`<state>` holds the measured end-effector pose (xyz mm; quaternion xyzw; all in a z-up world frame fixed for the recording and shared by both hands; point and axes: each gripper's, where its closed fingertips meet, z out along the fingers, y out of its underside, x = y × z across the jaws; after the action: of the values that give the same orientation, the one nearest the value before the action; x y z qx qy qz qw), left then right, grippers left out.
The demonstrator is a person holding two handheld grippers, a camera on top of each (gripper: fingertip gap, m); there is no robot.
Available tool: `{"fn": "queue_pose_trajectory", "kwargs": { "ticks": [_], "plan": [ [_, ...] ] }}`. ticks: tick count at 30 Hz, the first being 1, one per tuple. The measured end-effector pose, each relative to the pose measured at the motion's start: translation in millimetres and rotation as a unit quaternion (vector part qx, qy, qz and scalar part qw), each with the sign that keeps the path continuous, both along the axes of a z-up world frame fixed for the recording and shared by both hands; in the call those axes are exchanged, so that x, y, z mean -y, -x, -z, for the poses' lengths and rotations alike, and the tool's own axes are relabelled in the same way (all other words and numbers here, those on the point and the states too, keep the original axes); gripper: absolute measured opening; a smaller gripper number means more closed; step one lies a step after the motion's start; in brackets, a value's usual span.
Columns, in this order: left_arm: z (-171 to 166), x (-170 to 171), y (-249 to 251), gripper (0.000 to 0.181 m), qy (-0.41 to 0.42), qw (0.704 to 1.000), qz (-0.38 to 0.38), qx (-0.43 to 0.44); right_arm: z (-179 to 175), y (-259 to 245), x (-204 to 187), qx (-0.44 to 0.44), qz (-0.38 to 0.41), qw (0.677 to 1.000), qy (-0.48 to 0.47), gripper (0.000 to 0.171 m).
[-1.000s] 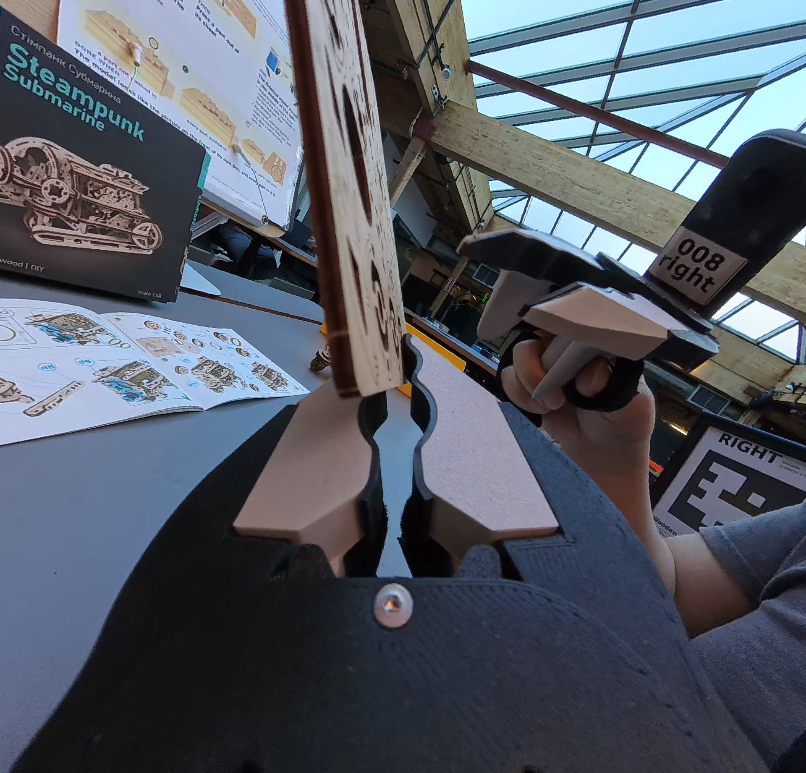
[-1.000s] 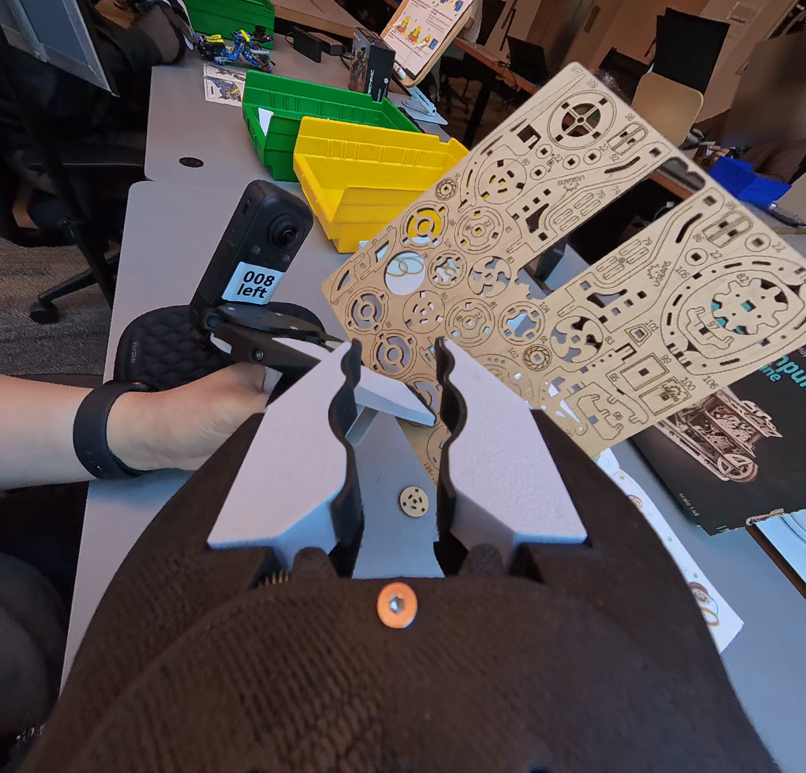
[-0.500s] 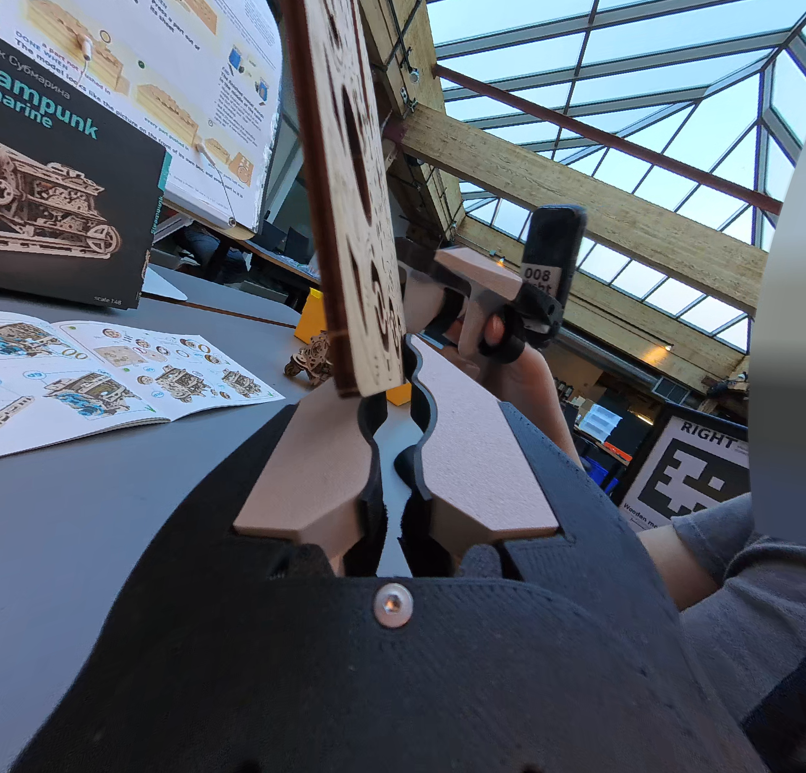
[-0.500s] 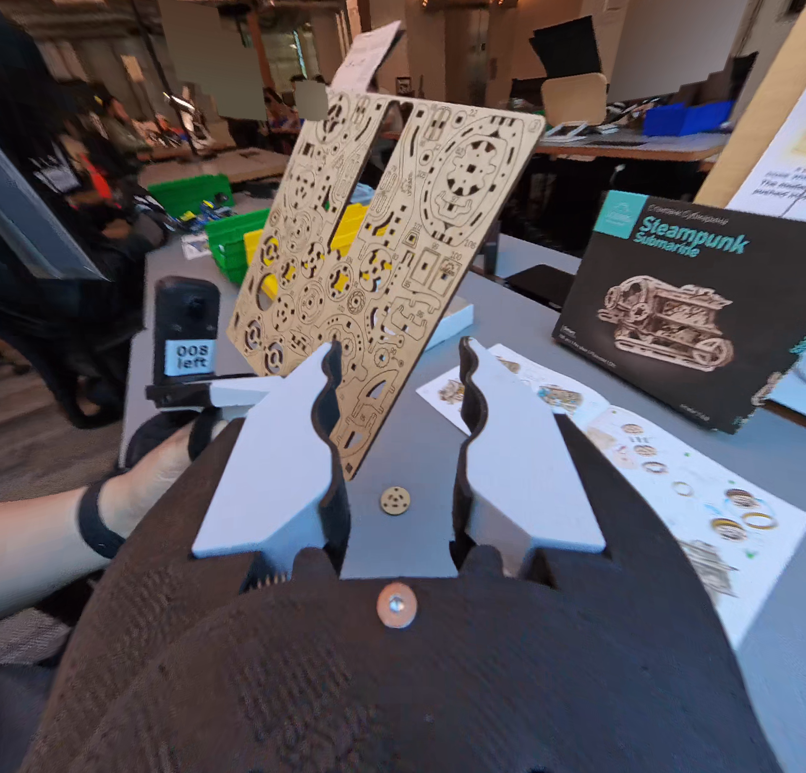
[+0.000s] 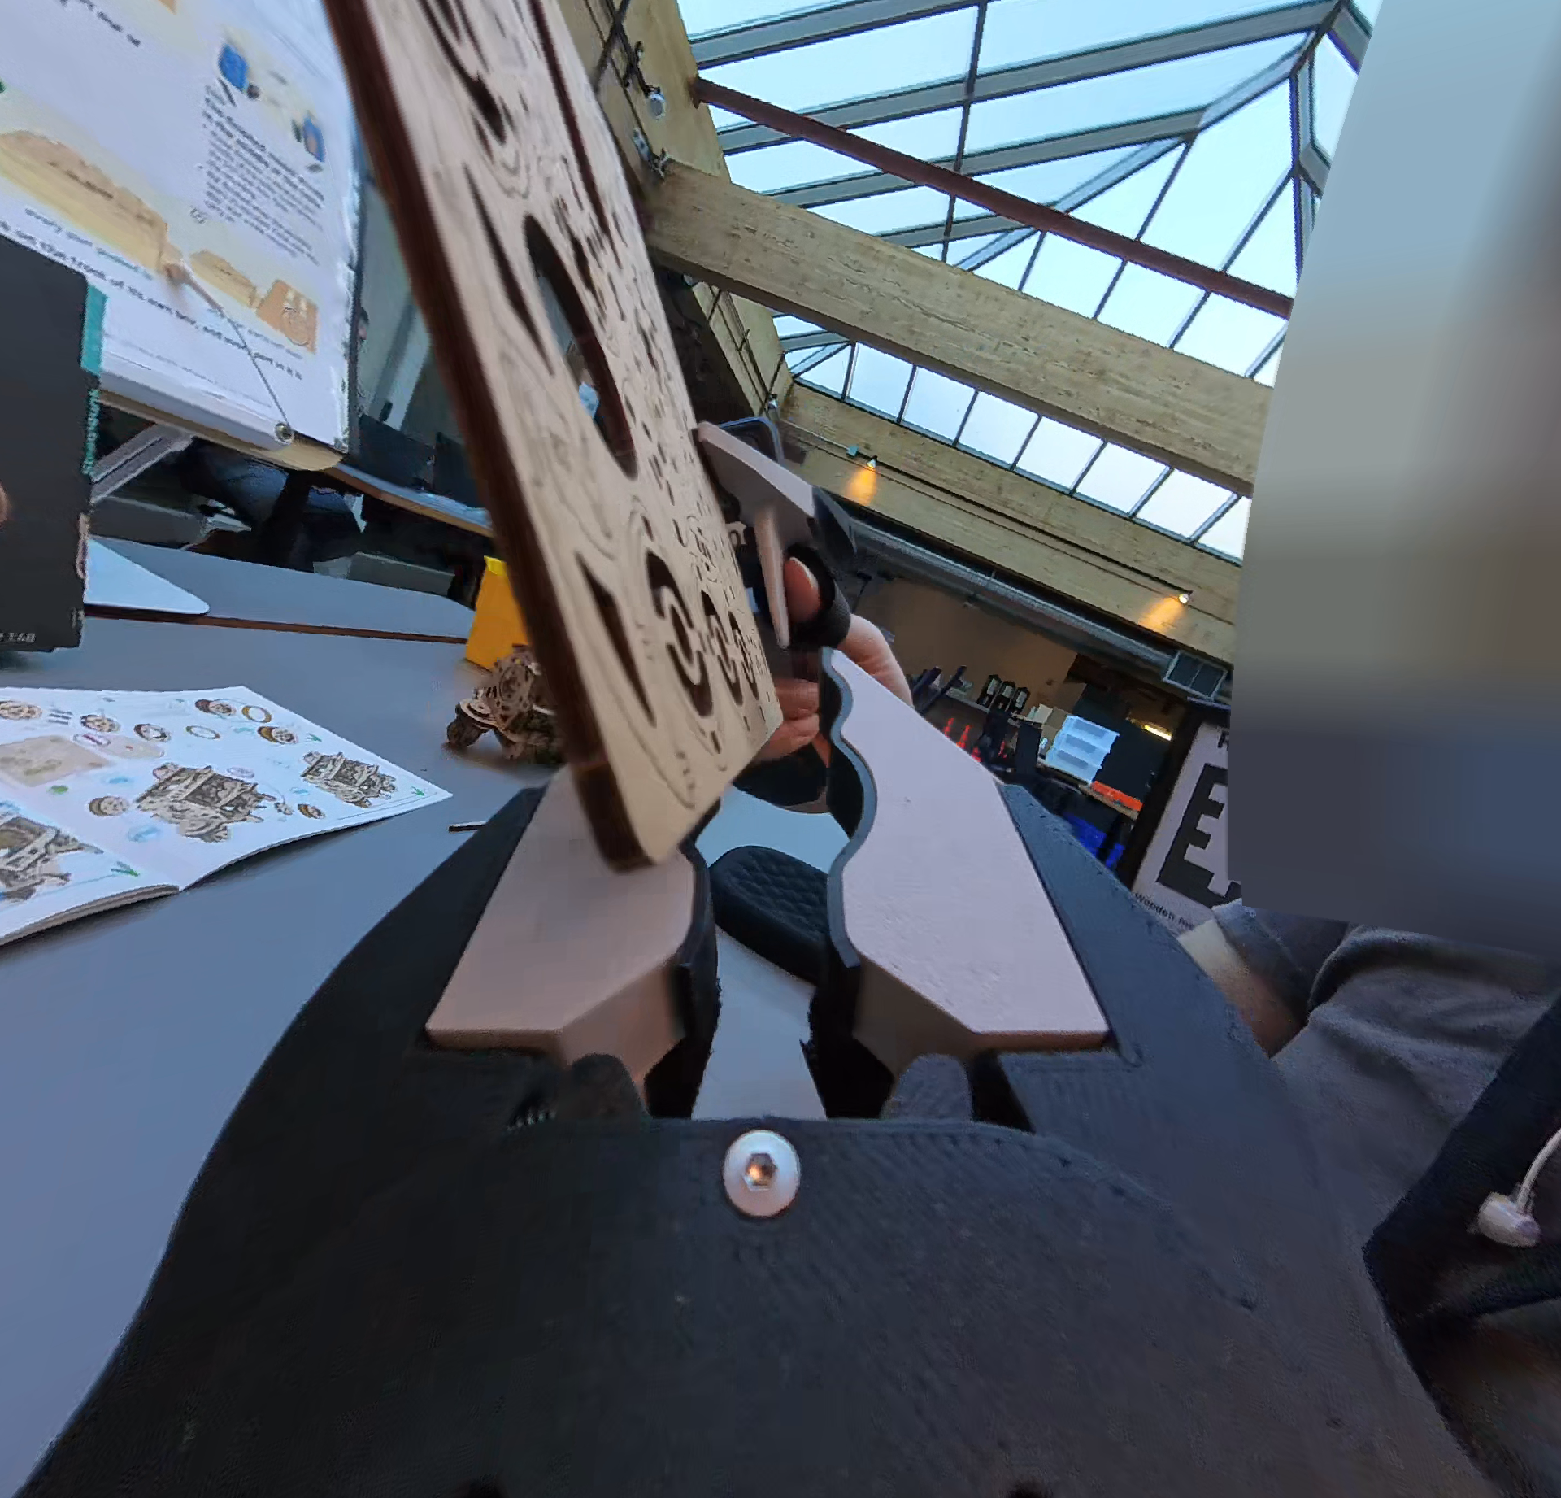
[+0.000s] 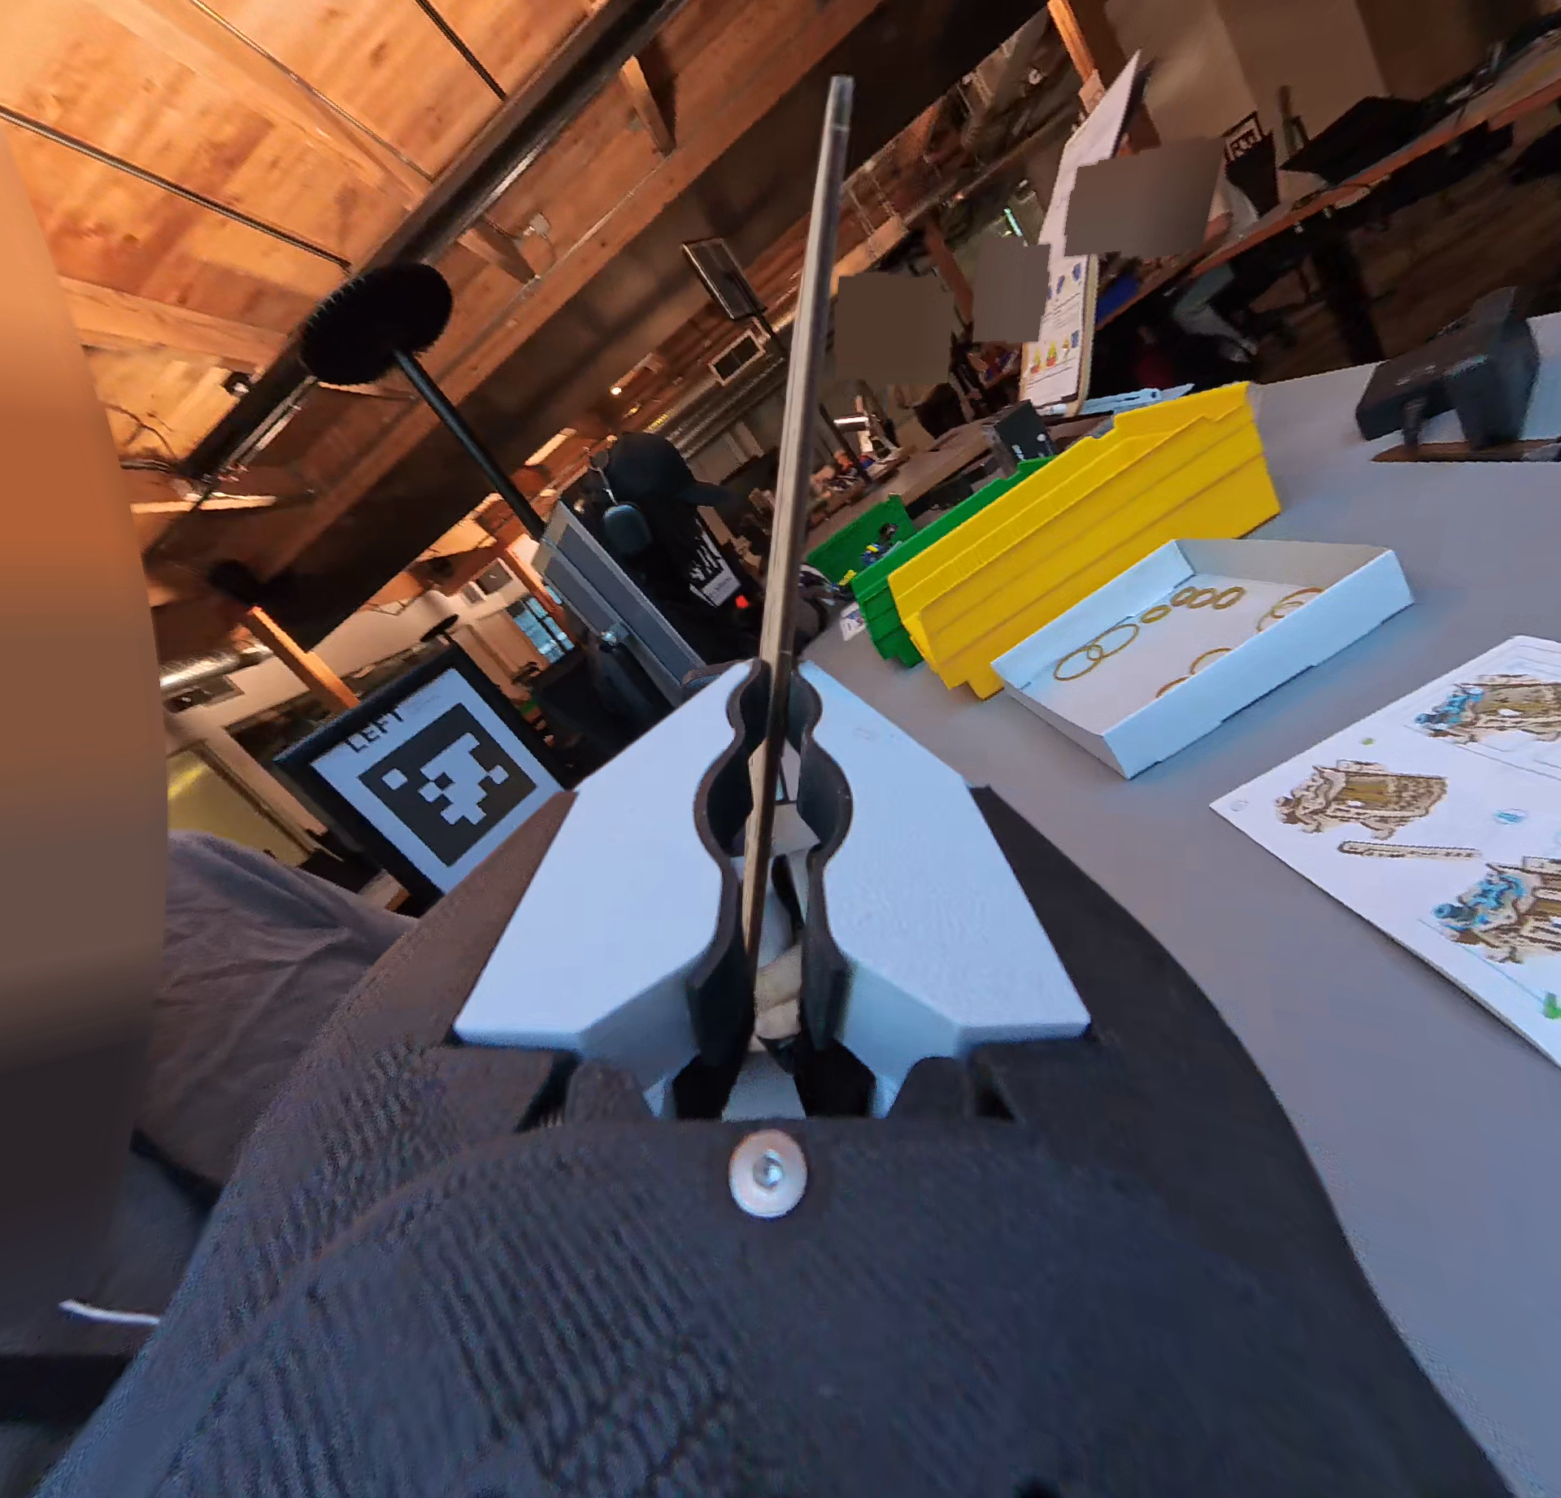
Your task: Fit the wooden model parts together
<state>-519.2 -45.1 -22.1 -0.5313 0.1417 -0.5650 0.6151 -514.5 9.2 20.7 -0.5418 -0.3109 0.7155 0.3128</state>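
The laser-cut wooden parts sheet (image 5: 574, 443) stands upright and tilted in the left wrist view. Its lower corner lies in front of my left gripper's left finger (image 5: 557, 934). My left gripper (image 5: 760, 731) is open, and its right finger (image 5: 929, 849) stands clear of the sheet. My right gripper (image 6: 781, 680) is shut on the sheet, seen edge-on as a thin dark strip (image 6: 802, 359) between its pads. The right gripper also shows behind the sheet in the left wrist view (image 5: 764, 519), at the sheet's far edge. A small partly built wooden model (image 5: 507, 705) sits on the grey table (image 5: 253, 993).
An open instruction booklet (image 5: 194, 781) lies on the table, also in the right wrist view (image 6: 1436, 824). A black kit box (image 5: 42, 443) and a poster (image 5: 169, 190) stand behind. Yellow bins (image 6: 1098, 545), green bins (image 6: 887, 545) and a white tray of rings (image 6: 1199, 655) stand to the right.
My left gripper, shut on the sheet's corner before, has opened. My right gripper swung round from open in front of the sheet and shut on its edge. The sheet has tilted.
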Motion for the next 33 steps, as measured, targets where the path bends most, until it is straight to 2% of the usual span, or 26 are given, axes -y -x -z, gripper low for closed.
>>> {"fn": "queue_pose_trajectory", "kwargs": {
  "ticks": [4, 10, 20, 22, 23, 26, 29, 33],
  "plan": [
    [3, 3, -8, 0.016, -0.013, 0.999, -0.004, -0.031, 2, -4, 0, -0.01, -0.009, 1.0, 0.01, 0.001],
    [2, 3, -4, 0.002, -0.006, 1.0, 0.002, -0.015, -4, -4, 9, -0.019, -0.018, 0.999, -0.024, 0.001],
    [5, -5, 8, 0.0, 0.033, 0.999, 0.001, 0.011, -1, -2, 6, -0.011, 0.001, 0.999, -0.046, 0.002],
    [4, -7, 16, 0.001, 0.04, 0.999, -0.007, 0.03, -10, -12, -4, -0.014, 0.039, 0.997, -0.06, 0.027],
    [2, -8, 23, 0.0, 0.043, 0.998, -0.015, 0.044, -18, -25, -12, -0.021, 0.063, 0.995, -0.073, 0.03],
    [1, -11, 45, 0.0, 0.057, 0.994, -0.037, 0.088, -32, -72, -40, -0.014, 0.163, 0.979, -0.123, 0.021],
    [3, -11, 57, 0.0, 0.083, 0.99, -0.045, 0.104, -9, -114, -74, 0.083, 0.282, 0.941, -0.166, 0.018],
    [-2, -13, 69, 0.0, 0.088, 0.991, -0.068, 0.08, 22, -131, -87, 0.159, 0.312, 0.922, -0.164, 0.015]
  ]
}}
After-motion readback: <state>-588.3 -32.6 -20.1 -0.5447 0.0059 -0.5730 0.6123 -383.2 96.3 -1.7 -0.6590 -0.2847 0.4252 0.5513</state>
